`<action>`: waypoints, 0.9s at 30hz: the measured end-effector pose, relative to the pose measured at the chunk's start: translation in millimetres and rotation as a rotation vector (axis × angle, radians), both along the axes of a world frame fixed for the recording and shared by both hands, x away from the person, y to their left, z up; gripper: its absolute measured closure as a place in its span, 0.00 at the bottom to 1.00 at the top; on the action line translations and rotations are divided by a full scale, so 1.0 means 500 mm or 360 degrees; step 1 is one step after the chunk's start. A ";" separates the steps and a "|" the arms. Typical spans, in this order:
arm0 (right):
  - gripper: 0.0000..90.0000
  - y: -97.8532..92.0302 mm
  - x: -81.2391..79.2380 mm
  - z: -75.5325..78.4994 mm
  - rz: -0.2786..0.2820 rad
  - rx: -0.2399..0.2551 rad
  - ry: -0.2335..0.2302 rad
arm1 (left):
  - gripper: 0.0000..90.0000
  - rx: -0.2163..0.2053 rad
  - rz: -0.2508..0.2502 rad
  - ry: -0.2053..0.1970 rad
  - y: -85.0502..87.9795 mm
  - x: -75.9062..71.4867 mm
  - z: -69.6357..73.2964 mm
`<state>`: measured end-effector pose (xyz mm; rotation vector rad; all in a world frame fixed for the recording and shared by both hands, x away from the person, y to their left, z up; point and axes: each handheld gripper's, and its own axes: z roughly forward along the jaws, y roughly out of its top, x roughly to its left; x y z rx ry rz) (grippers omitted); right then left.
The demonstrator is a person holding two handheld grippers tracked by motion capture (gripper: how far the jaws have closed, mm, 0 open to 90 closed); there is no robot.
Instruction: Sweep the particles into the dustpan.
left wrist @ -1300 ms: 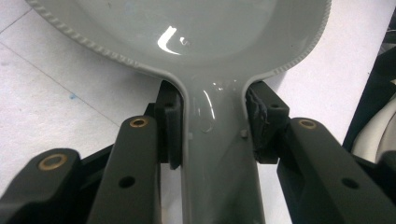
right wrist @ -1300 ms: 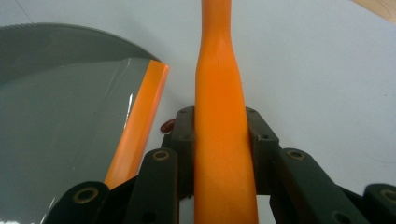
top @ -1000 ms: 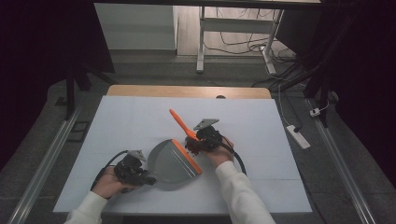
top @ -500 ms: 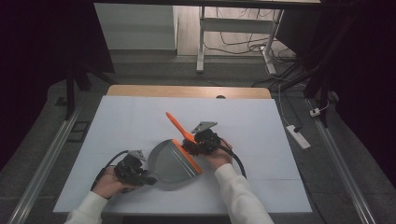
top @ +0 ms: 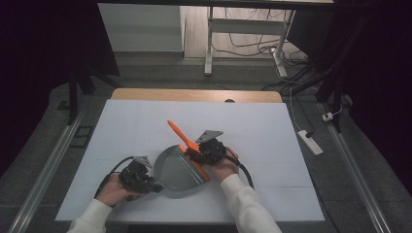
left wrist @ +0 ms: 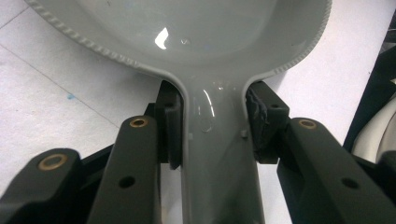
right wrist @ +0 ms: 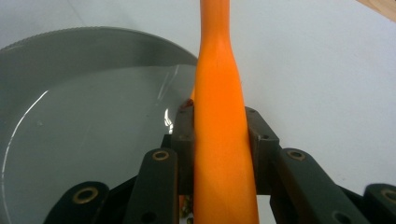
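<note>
High view: the white table is evenly lit from above; surroundings fall into deep shadow, near black at both sides. Image soft, slightly grainy. Left gripper view: bright glare spots on the grey dustpan; the near black jaws are blurred. Right gripper view: the orange handle is soft at close range, with streaked reflections on the pan.

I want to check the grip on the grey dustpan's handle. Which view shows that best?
The left gripper view: the dustpan handle sits clamped between both jaws. The high view shows it small by the left gripper; the right gripper view shows the pan's bowl.
</note>
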<state>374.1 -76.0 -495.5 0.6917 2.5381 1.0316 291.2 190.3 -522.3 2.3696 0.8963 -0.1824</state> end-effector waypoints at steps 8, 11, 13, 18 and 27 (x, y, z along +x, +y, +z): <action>0.78 0.015 -0.029 0.004 0.0066 0.0058 -0.0013 | 0.69 0.0003 -0.0003 0.0004 0.000 0.000 -0.001; 0.78 0.027 -0.042 0.007 0.0110 0.0059 -0.0014 | 0.69 0.0000 -0.0001 0.0006 0.000 0.000 -0.002; 0.78 0.032 -0.046 0.008 0.0135 0.0058 -0.0017 | 0.69 -0.0001 -0.0003 0.0007 0.001 0.000 -0.002; 0.78 0.031 -0.049 0.020 0.0150 0.0156 -0.0025 | 0.69 -0.0003 -0.0001 0.0007 0.001 0.000 -0.003; 0.78 -0.028 -0.023 0.046 -0.0030 0.0211 -0.0090 | 0.69 -0.0005 0.0000 0.0008 0.000 -0.001 -0.003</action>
